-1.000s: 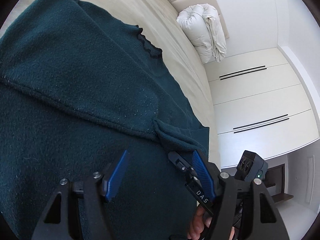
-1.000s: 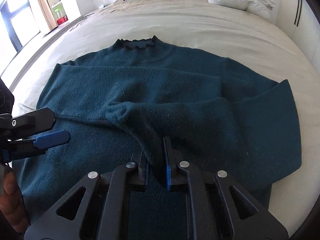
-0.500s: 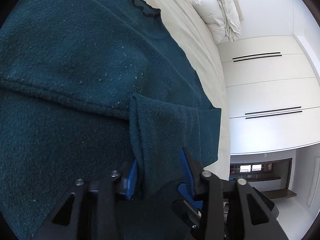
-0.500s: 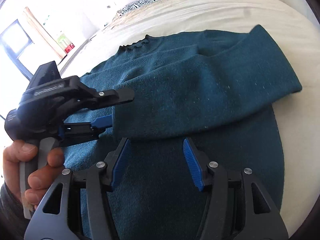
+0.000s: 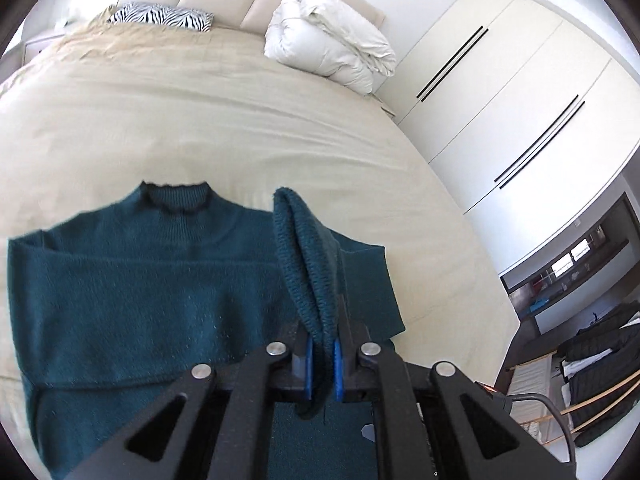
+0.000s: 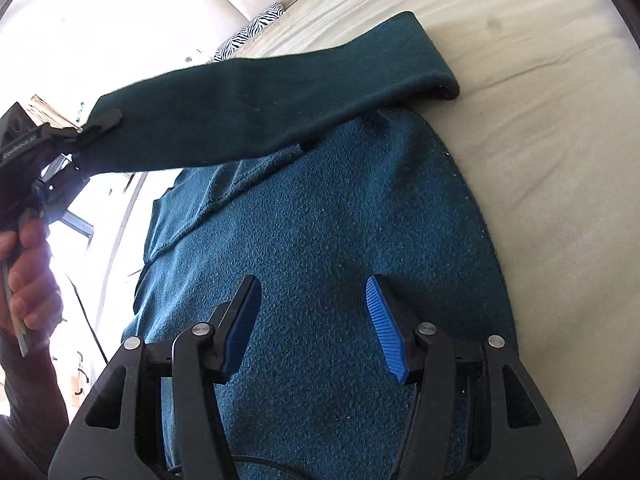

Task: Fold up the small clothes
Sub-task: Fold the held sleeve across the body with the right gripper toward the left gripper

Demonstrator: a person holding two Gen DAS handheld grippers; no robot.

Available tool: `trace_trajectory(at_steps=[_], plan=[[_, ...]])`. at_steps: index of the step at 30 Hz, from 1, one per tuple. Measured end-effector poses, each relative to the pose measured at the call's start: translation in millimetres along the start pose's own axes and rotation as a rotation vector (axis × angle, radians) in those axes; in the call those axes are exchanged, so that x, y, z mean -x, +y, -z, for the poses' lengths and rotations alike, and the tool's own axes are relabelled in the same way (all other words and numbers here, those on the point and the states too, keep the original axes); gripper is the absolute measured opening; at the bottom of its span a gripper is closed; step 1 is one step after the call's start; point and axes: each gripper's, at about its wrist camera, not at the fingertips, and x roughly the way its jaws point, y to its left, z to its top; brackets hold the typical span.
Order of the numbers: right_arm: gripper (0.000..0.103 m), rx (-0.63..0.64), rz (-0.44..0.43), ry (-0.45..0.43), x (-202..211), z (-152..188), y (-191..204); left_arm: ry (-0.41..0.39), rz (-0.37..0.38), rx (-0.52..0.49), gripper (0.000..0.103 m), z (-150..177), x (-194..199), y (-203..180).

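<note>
Teal sweater [image 5: 132,300] laid flat on bed [image 5: 200,120]; no containers seen.
Left gripper [image 5: 320,354] is clenched on the sleeve cuff [image 5: 308,264], which is held raised above the body of the garment. Right gripper [image 6: 310,326] is released, jaws parted over the sweater body, nothing grasped.

**Two wrist views over the bed**

The left wrist camera looks down its fingers toward the bed's [image 5: 240,112] head edge, raised above the sweater [image 5: 132,292]. The right wrist camera sits close over the sweater [image 6: 340,240], facing the bed's [image 6: 540,120] side edge. Both views share the sweater.
</note>
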Motion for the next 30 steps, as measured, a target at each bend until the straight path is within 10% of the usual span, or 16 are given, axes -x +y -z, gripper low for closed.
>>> trace_trajectory(at_steps=[14, 30], plan=[[0.054, -0.015, 0.003, 0.0, -1.8, -3.6, 0.4, 0.06, -0.165, 0.22, 0.008, 20.8, -9.9, 155.1], [0.054, -0.006, 0.02, 0.008, -7.1, -6.5, 4.7, -0.018, -0.143, 0.295, 0.008, 35.1, 0.8, 186.7]])
